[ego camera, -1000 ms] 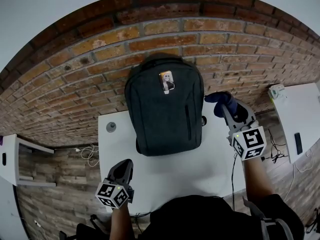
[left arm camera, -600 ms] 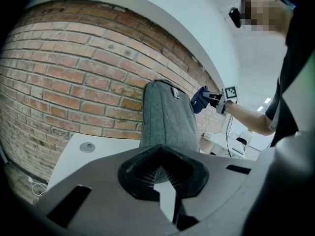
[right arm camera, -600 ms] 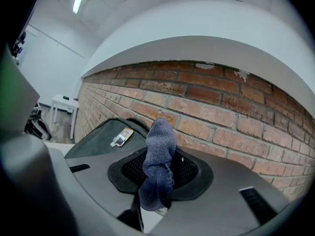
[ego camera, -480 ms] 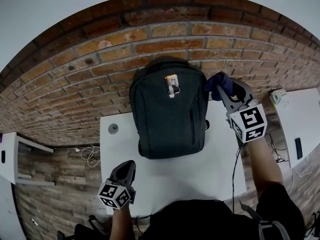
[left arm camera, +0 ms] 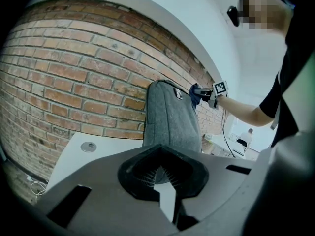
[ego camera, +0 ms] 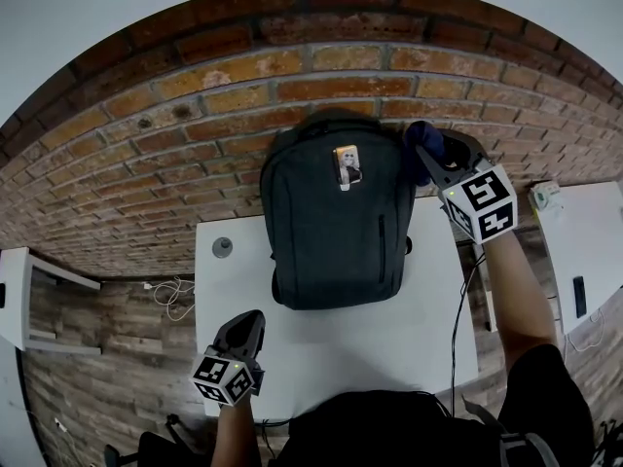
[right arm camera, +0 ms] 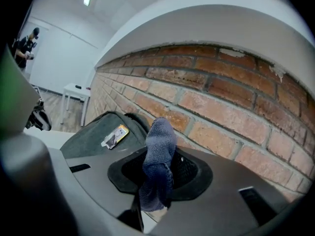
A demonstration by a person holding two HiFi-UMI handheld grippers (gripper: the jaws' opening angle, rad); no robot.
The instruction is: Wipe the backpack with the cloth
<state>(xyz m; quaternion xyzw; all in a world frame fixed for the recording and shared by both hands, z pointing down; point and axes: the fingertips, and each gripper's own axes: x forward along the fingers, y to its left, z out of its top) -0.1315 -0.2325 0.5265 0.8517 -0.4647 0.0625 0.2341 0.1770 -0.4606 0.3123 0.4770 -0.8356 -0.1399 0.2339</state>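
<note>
A dark grey backpack point(ego camera: 334, 222) stands upright on the white table point(ego camera: 409, 329), leaning on the brick wall; it also shows as the backpack point(left arm camera: 170, 119) and the backpack point(right arm camera: 93, 134). It carries a small yellow-edged tag point(ego camera: 347, 165). My right gripper point(ego camera: 428, 156) is raised beside the bag's upper right corner, shut on a dark blue cloth point(right arm camera: 157, 166) that sticks up between the jaws; the cloth point(ego camera: 424, 146) sits close to the bag's top. My left gripper point(ego camera: 245, 331) rests low near the table's front left, shut and holding nothing.
A round grey grommet point(ego camera: 222, 247) sits in the table at the left. The brick wall point(ego camera: 175, 115) runs right behind the bag. A second white table point(ego camera: 584, 251) stands at the right, a white shelf point(ego camera: 29, 305) at the left.
My right gripper has risen with the cloth from beside the bag's middle right to its top right corner. The left gripper has stayed put.
</note>
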